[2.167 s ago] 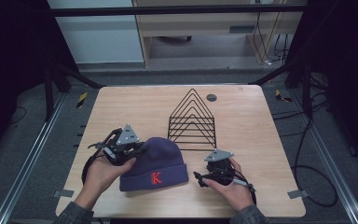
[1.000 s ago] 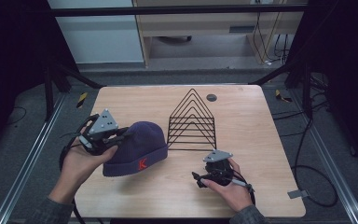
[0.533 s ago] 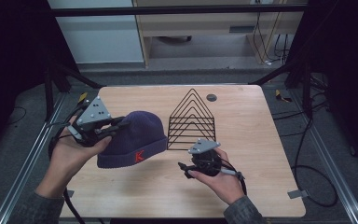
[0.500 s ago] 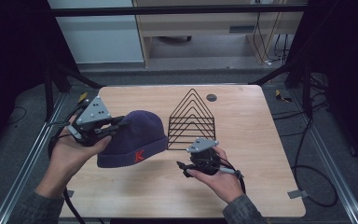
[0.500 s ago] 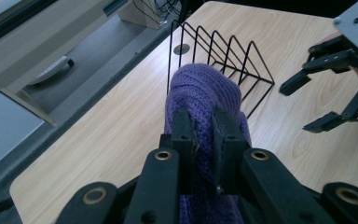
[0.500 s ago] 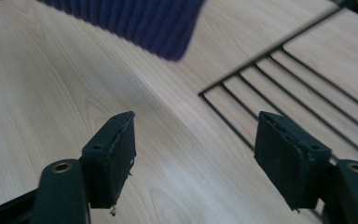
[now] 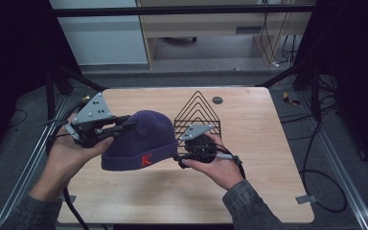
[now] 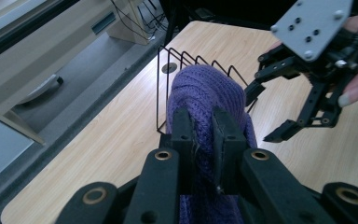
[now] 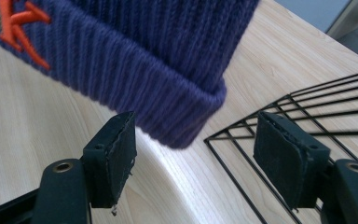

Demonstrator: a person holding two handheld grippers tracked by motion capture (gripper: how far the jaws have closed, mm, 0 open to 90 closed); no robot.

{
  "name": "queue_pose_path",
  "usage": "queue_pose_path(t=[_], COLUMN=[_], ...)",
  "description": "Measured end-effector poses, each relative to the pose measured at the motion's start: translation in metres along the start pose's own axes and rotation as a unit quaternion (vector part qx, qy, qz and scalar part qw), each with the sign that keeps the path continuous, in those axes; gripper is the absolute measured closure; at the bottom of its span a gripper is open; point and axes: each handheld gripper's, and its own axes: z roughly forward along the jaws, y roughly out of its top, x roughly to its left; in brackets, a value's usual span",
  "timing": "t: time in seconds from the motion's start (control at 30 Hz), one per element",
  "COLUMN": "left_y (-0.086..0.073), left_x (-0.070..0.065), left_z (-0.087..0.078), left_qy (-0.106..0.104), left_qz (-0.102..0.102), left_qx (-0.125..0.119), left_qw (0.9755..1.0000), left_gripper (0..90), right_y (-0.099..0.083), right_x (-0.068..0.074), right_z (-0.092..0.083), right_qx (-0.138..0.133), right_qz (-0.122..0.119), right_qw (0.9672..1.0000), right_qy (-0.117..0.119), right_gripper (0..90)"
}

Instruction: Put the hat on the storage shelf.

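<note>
- The room is dim around the edges, with a pale cabinet and a grey floor beyond the far side, and cables trailing at the right.
- The tabletop [image 7: 268,143] is light wood with rounded corners, set in a dark metal frame.
- The beanie [image 7: 141,139] is a dark purple ribbed knit with a folded cuff and an orange "K" on it. It hangs just above the left-centre of the tabletop, lifted by its crown end, the cuff pointing to the person's side.
- The black wire rack [image 7: 197,112] stands just beyond the beanie, a row of triangular hoops.
- The left tool [image 7: 124,125] is pinched tight on a fold of the knit.
- The right tool [image 7: 178,159] sits just beside the cuff's corner, its jaws apart after narrowing a little, and nothing is pressed between them.
- A small dark round disc [image 7: 217,100] lies near the far edge.
</note>
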Motion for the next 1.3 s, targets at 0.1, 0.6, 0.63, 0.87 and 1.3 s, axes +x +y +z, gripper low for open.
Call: queue_pose_path(t=[0.1,0.6,0.63,0.87,1.3], left_y=[0.002,0.019,0.021,0.051,0.097], left_x=[0.001,0.021,0.023,0.039,0.062], left_z=[-0.001,0.006,0.007,0.018,0.069], left_qy=[-0.002,0.017,0.017,0.020,0.010], left_qz=[0.001,-0.025,-0.027,-0.035,-0.021], left_qx=[-0.003,-0.018,-0.021,-0.043,-0.054], left_qw=[1.0000,0.9994,0.9993,0.9983,0.9983], left_gripper=[80.7,80.5,80.5,80.4,80.4], right_y=[0.004,0.016,0.019,0.035,0.046], right_x=[-0.002,-0.011,-0.015,-0.036,-0.094], right_z=[0.004,-0.012,-0.018,-0.044,-0.072], right_qx=[0.001,-0.012,-0.014,-0.026,-0.028], right_qz=[0.002,-0.001,0.001,0.004,0.025], right_qw=[0.9999,0.9996,0.9997,0.9997,0.9979], right_qy=[0.012,0.024,0.020,-0.004,-0.052], right_gripper=[32.8,73.3,73.7,74.5,74.4])
